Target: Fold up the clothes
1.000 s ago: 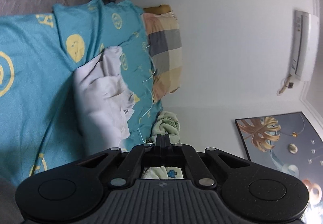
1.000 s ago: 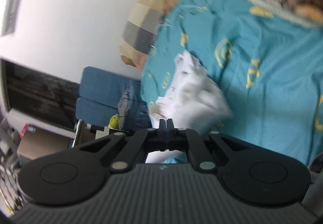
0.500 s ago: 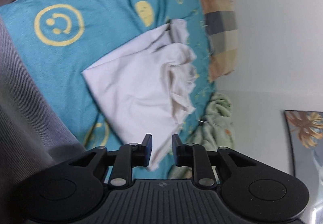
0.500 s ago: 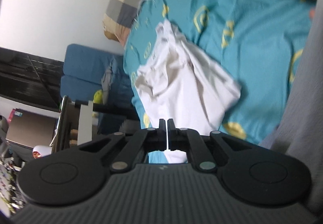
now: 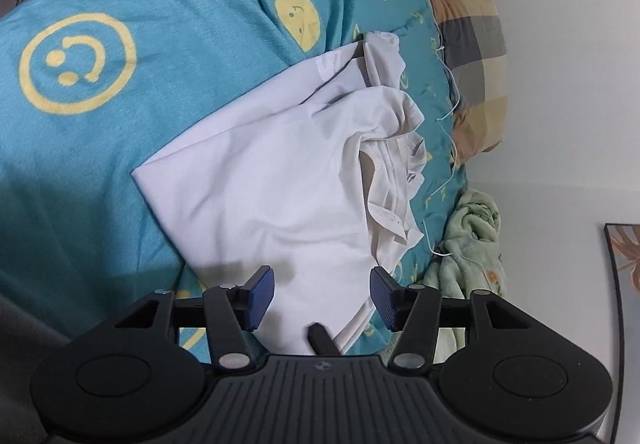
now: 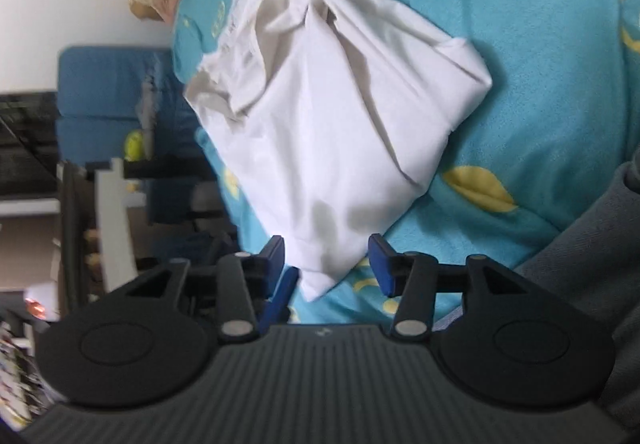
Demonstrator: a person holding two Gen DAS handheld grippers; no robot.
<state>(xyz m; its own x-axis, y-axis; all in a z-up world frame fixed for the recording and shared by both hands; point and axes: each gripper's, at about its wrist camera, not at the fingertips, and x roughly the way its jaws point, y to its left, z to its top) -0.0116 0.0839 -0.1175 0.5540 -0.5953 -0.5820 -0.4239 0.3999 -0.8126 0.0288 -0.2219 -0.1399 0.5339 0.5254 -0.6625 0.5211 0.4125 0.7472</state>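
My left gripper (image 5: 322, 300) and right gripper (image 6: 326, 264) are both opening, holding nothing. Ahead lies the white shirt (image 5: 280, 172), folded roughly on the bed (image 5: 100, 164). I judge 1 tidying fold remains at its bunched far end.

White garment (image 5: 280, 180), partly folded, collar end bunched, flat on teal smiley blanket (image 5: 100, 132).

I'm in a home bedroom: a bed under a teal smiley blanket (image 5: 120, 148), a checked pillow (image 5: 474, 56), a framed picture (image 5: 626, 256).
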